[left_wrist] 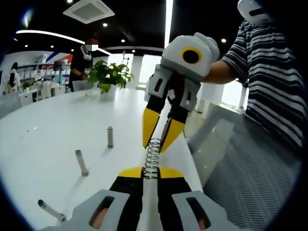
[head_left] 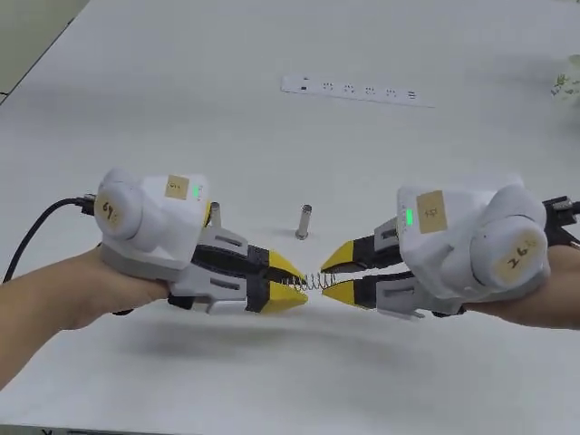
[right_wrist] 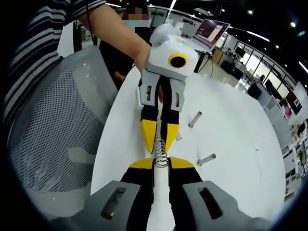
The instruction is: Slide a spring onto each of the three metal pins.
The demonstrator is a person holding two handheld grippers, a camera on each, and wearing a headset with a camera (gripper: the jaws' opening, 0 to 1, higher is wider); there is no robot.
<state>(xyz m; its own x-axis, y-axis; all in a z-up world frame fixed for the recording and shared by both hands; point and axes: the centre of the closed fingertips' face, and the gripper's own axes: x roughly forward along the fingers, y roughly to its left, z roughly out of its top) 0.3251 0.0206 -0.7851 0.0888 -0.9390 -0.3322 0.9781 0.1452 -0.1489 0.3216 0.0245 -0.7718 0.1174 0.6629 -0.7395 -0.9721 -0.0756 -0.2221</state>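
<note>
Spring [head_left: 315, 282] clamped in left tongs [head_left: 303, 288], right tongs [head_left: 324, 279] parted around its far end (stickers [head_left: 523, 258] illegible)

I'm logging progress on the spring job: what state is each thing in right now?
left gripper: shut on one end of the spring.
right gripper: jaws slightly apart around the spring's other end; grip unclear.
spring: in the air between the two grippers, on no pin.
metal pins: all three bare.
power strip: nothing plugged in.
</note>
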